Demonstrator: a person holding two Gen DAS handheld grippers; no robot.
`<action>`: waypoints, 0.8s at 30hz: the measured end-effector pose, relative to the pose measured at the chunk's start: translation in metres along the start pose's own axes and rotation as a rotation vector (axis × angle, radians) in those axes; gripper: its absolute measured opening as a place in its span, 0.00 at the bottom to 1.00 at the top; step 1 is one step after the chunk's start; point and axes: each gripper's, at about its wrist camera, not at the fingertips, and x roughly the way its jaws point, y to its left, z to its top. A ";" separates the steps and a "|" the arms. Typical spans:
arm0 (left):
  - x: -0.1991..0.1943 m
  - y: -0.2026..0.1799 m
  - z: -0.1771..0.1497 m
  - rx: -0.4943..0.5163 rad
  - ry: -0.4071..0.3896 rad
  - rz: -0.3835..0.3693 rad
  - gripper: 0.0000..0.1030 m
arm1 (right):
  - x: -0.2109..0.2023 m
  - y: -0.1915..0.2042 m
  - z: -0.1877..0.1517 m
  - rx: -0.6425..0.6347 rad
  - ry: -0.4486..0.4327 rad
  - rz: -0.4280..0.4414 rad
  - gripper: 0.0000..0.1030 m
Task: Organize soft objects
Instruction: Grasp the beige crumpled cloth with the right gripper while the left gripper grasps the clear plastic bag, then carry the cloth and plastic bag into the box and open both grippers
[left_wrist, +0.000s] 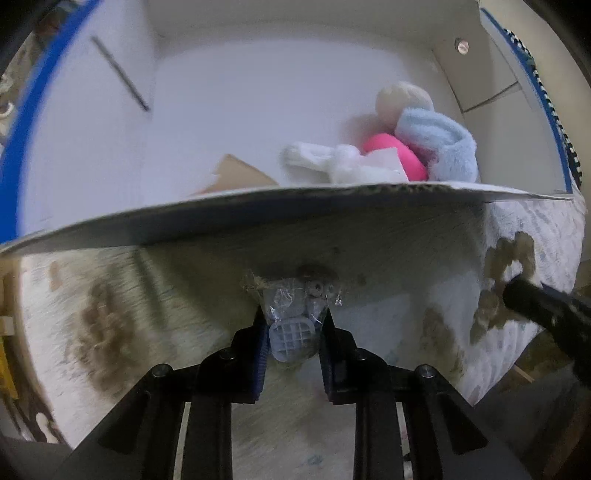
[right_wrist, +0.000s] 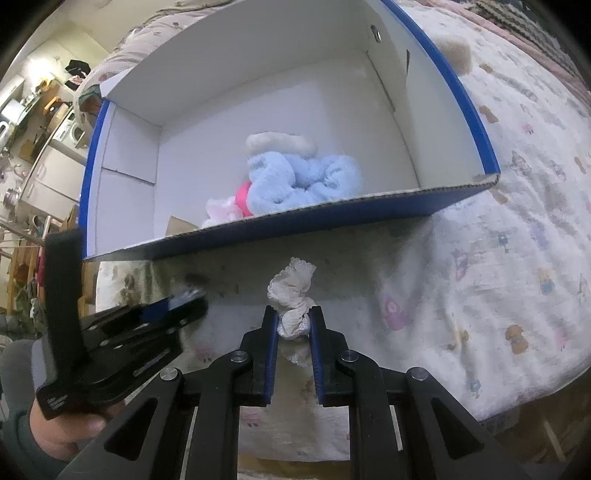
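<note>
- Left wrist view: your left gripper (left_wrist: 295, 325) points steeply down, jaws narrowed around a clear plastic packet (left_wrist: 295, 317) on the printed bedsheet (left_wrist: 110, 314).
- Your right gripper (right_wrist: 293, 325) pinches a scrunched white lace-trimmed cloth (right_wrist: 291, 295).
- Beyond, the blue-and-white cardboard box (right_wrist: 332, 218) holds fluffy pale-blue plush (right_wrist: 295, 181), something pink (left_wrist: 395, 155) and white fabric (left_wrist: 332, 162).

Bed (right_wrist: 498, 221) under pale cartoon-print sheet. Blue-rimmed white cardboard box (right_wrist: 369, 212) sits on it; small clear-wrapped packet (left_wrist: 295, 317) lies just beside box's near wall.
</note>
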 end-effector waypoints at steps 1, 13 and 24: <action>-0.003 -0.004 -0.002 -0.001 -0.008 0.007 0.21 | 0.000 0.001 0.000 -0.001 -0.003 0.006 0.17; -0.068 0.038 -0.041 -0.021 -0.145 0.090 0.21 | -0.022 0.015 0.006 -0.047 -0.062 0.060 0.17; -0.129 0.035 -0.044 -0.049 -0.288 0.106 0.21 | -0.058 0.024 0.005 -0.086 -0.131 0.105 0.18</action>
